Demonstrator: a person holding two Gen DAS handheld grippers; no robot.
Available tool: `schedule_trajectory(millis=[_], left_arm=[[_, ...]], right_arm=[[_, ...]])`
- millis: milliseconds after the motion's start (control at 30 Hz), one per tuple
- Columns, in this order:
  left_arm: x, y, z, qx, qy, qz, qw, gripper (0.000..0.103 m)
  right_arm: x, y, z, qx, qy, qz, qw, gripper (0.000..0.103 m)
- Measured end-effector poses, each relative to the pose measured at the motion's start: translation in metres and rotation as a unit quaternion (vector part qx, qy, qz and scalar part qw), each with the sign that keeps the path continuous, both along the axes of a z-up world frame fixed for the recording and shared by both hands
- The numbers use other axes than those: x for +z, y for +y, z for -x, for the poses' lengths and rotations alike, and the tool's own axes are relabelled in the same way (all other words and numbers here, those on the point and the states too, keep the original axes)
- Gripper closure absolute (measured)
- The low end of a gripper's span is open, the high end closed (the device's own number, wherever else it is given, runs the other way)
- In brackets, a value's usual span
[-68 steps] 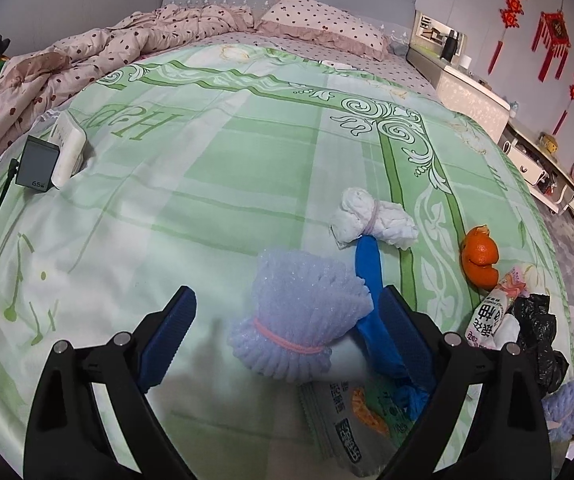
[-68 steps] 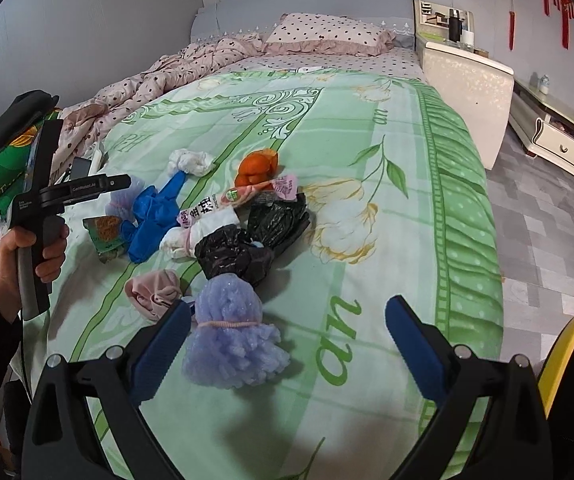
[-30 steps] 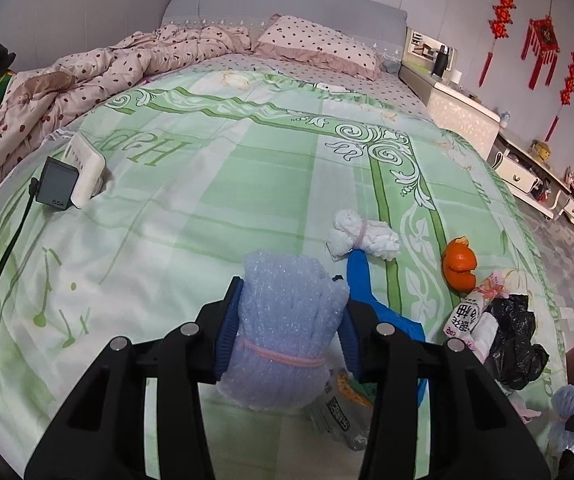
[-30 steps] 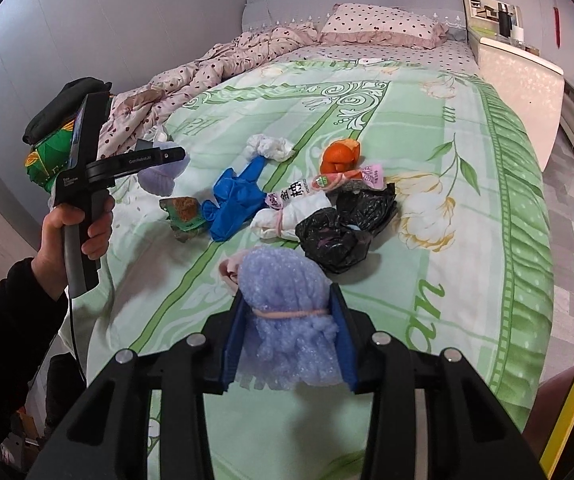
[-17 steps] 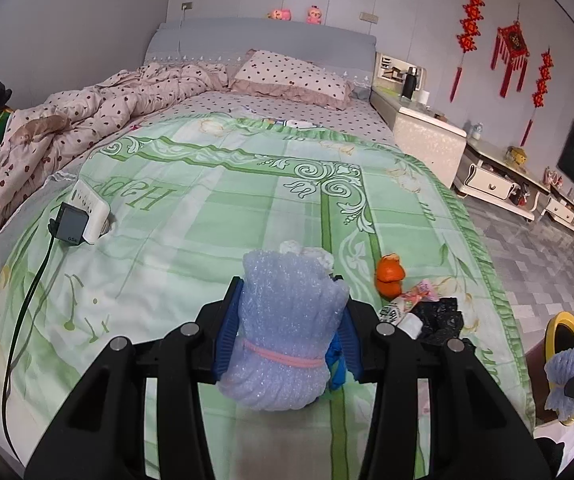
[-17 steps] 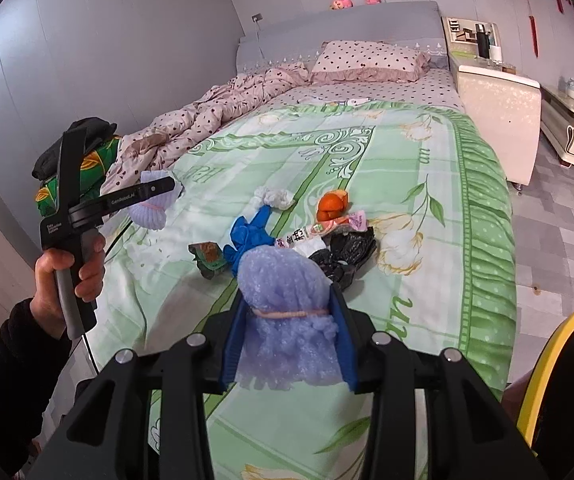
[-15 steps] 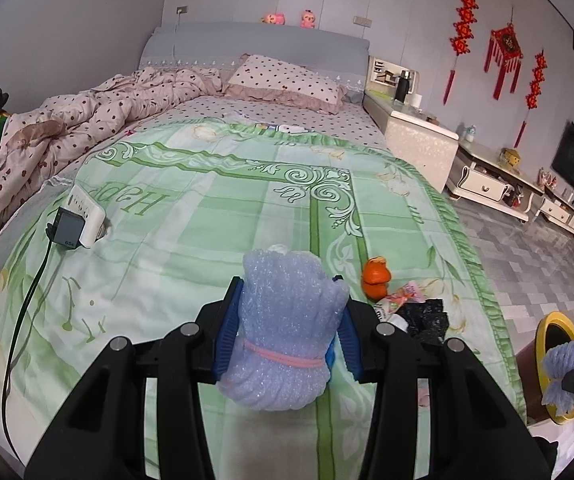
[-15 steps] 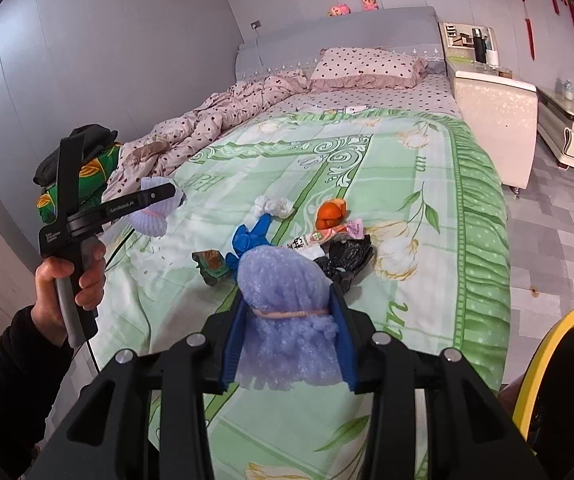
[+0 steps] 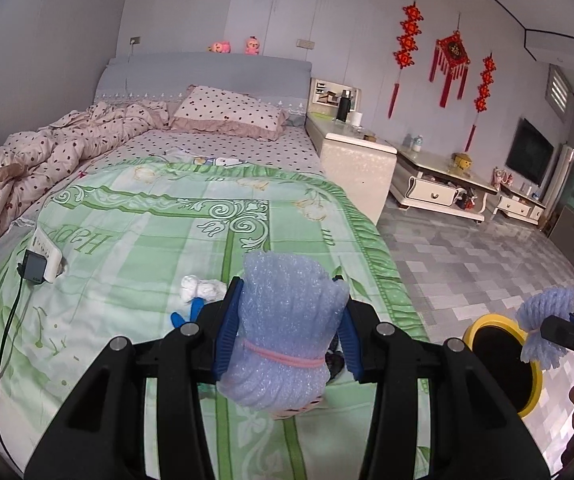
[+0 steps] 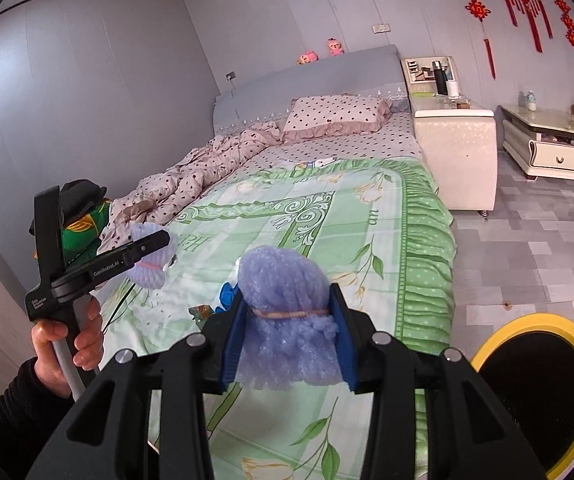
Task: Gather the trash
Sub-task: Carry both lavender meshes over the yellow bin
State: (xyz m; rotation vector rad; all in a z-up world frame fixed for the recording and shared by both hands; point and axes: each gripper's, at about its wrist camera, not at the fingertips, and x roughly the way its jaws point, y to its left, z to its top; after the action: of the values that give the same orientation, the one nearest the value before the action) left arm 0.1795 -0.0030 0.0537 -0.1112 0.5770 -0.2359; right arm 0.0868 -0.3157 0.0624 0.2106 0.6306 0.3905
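Note:
My left gripper [image 9: 287,332] is shut on a pale blue foam net bundle [image 9: 283,320] tied with a pink band, held above the green bed cover [image 9: 135,240]. My right gripper [image 10: 287,332] is shut on a purple foam net bundle [image 10: 283,292], also tied with a band. Each gripper shows in the other's view: the right one with its bundle [image 9: 547,328] over the bin, the left one with its bundle [image 10: 151,256] in a hand. A yellow-rimmed black bin [image 10: 539,392] stands on the floor beside the bed. White wad [image 9: 203,288] and blue glove [image 9: 187,314] lie on the cover, mostly hidden.
A power strip with a black charger [image 9: 41,262] and its cable lie at the bed's left side. A rumpled dotted quilt [image 9: 47,148] and pillow [image 9: 227,114] are at the head. A white nightstand [image 9: 355,160] and low cabinets [image 9: 447,192] stand on the grey tiled floor.
Both grippers shut on their foam bundles, then rose and pulled back from the bed. The trash pile has slipped mostly out of sight and the yellow bin has come into view.

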Motion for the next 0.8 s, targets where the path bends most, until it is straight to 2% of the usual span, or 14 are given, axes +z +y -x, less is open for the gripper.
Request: schedule_trajectory(millis=[400, 600, 800], left_arm=[[0.041, -0.116, 0.019, -0.095, -0.017, 0.016, 0.9952, 0.061], [0.043, -0.174, 0.023, -0.143, -0.013, 0.019, 0.9895, 0.060], [0.029, -0.229, 0.024, -0.184, 0.003, 0.021, 0.9827, 0.060]], right_arm=[[0.033, -0.087, 0.023, -0.081, -0.032, 0.000, 0.996, 0.066], [0.033, -0.133, 0.033, -0.127, -0.033, -0.002, 0.991, 0.066], [0.023, -0.173, 0.037, -0.168, -0.024, -0.009, 0.985, 0.065]])
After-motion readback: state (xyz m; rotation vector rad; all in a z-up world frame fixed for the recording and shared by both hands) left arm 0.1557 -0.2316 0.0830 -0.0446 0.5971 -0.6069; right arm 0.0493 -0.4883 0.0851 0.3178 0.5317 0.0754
